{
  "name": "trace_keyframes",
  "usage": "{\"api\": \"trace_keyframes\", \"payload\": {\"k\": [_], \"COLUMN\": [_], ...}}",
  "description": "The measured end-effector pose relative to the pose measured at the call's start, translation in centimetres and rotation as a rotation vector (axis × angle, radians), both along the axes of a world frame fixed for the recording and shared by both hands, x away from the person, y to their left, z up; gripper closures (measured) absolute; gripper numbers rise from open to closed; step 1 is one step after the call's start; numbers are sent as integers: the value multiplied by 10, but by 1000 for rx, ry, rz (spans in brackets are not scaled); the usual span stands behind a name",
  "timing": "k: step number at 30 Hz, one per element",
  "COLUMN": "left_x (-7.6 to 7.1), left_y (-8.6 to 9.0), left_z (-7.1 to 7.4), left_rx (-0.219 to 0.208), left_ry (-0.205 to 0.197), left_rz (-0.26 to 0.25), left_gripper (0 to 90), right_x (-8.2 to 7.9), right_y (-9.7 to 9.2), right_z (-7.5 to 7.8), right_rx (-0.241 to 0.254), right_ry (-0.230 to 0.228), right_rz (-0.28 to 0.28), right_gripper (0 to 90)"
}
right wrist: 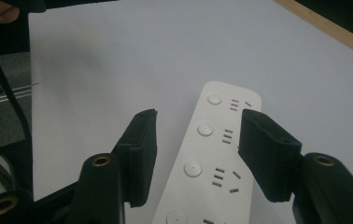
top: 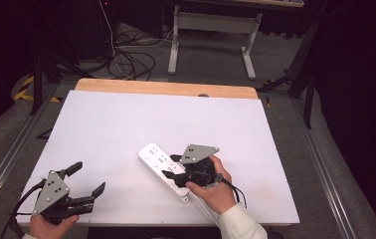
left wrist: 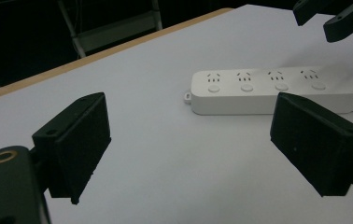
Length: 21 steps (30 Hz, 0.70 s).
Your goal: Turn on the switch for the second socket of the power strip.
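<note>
Thing in hand: a white power strip (top: 166, 171) with four outlets and four round buttons, lying flat on the white worktop (top: 126, 124), toward the near right part of it.

Long axis: in the high view the strip runs on a diagonal, its far end toward the middle of the worktop, its near end toward the person's right hand (top: 219, 191).

Right gripper (top: 172, 167): right over the strip, its fingers (right wrist: 139, 154) spread apart with nothing between them. In the right gripper view they stand to either side of the strip's width, the row of buttons between them; whether they touch the casing cannot be told.

Left gripper (top: 87, 180): near the front left corner of the worktop, well apart from the strip, fingers (left wrist: 79, 144) wide open and empty. In the left gripper view the strip (left wrist: 272, 91) lies ahead and side-on, its long face toward the camera.

Nearer hand: the right, by far.

Relation that counts: the strip lies directly under and between the right fingers, its long axis running away from the wrist, so closing them would likely catch it across its narrow width.

Likely step: the right gripper settling to grasp or press on the strip, the left waiting.

Risk: a grip on smooth plastic sides may slip or twist the strip on the worktop.
</note>
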<state>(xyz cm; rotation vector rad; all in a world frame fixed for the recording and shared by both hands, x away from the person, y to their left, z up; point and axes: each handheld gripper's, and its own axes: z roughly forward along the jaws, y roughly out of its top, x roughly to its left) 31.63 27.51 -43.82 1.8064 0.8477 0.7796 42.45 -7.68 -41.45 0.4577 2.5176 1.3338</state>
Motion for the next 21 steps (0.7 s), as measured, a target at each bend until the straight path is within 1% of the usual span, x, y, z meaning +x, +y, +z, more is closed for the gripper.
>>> {"api": "trace_keyframes", "payload": {"k": [1,4,6,8,9,10,11,12,13,14,15,16,17,19,21], "left_x": [0,0,0,0,0,0,0,0,0,0,0,0,0,0,0], "left_y": [0,0,0,0,-1,-1,-1,-1,0,-1,0,0,0,-1,-1], "left_z": [0,0,0,0,0,0,0,0,0,0,0,0,0,0,0], "left_rx": [0,-4,-3,-3,-3,-3,-5,-5,-5,-8,-4,-4,-3,-4,-5], "left_ry": [0,1,2,2,3,2,4,3,3,3,1,1,1,1,2], "left_rz": [0,1,-1,-2,-1,-1,-1,0,0,1,1,1,0,0,0], "left_gripper": [125,126,126,126,126,126,126,126,126,126,127,127,127,127,127], "right_x": [0,1,2,2,3,4,5,5,6,6,8,8,10,11,12], "right_y": [0,1,1,2,2,3,4,4,6,6,8,8,10,12,13], "right_z": [0,-2,-2,-3,-4,-7,-8,-8,-11,-11,-14,-14,-17,-20,-22], "right_rx": [0,-11,-15,-20,-15,-6,-11,-11,-18,-18,-33,-33,-52,-67,-72], "right_ry": [0,14,5,20,34,73,76,76,90,90,102,102,107,110,110], "right_rz": [0,-5,-19,-24,-37,-23,-25,-25,-22,-22,-27,-27,-33,-33,-35], "right_gripper": [520,570,620,650,670,771,810,810,896,896,900,900,900,900,900]}}
